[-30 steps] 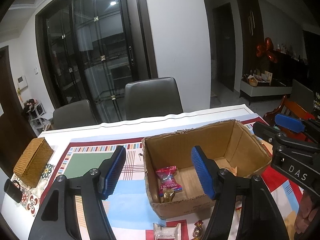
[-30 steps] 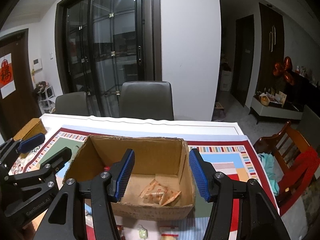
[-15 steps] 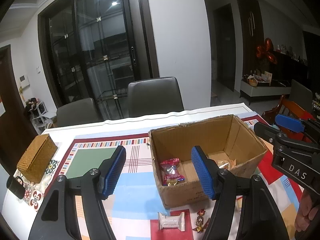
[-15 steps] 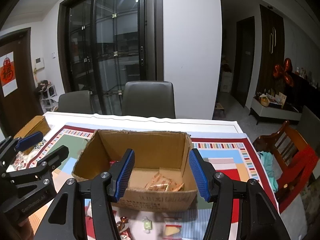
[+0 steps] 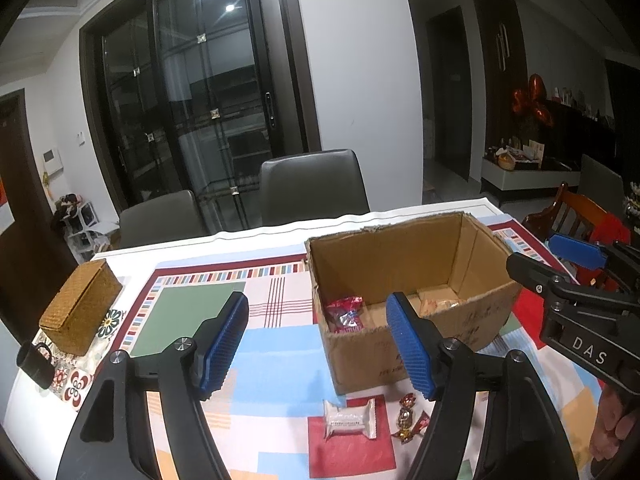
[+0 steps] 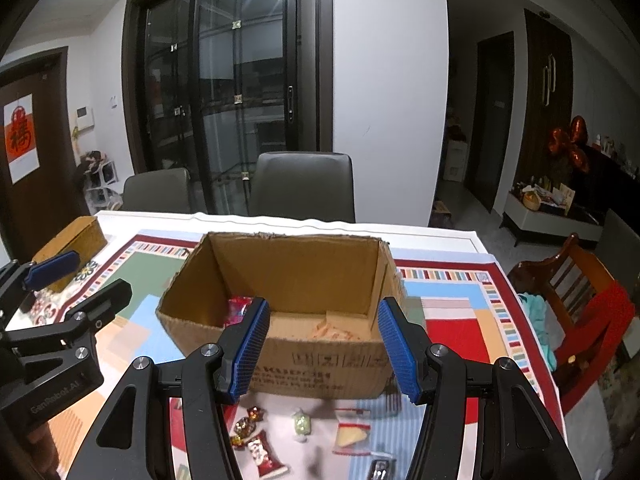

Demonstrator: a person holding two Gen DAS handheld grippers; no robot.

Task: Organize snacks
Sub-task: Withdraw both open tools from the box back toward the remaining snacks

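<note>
An open cardboard box (image 5: 416, 264) (image 6: 292, 264) stands on the patterned tablecloth. Inside lie a red packet (image 5: 344, 314) (image 6: 238, 308) and pale orange packets (image 5: 440, 303) (image 6: 332, 330). Loose snacks lie in front of it: a white wrapped bar (image 5: 350, 418), a gold-red candy (image 5: 406, 416), a red-white pack (image 6: 264, 454), a green candy (image 6: 301, 426) and a yellow bag (image 6: 352, 434). My left gripper (image 5: 318, 312) hovers before the box's left corner, jaws opening with nothing between them. My right gripper (image 6: 323, 312) hangs open and empty before the box's front wall.
A wicker box (image 5: 80, 306) and a black mug (image 5: 34, 364) sit at the table's left edge. Two dark chairs (image 5: 312, 188) stand behind the table. A wooden chair (image 6: 580, 292) with cloth on it stands to the right.
Both grippers have drawn back from the box, which now looks farther off. The loose snacks in front of it have come into view. The left jaws stand slightly wider.
</note>
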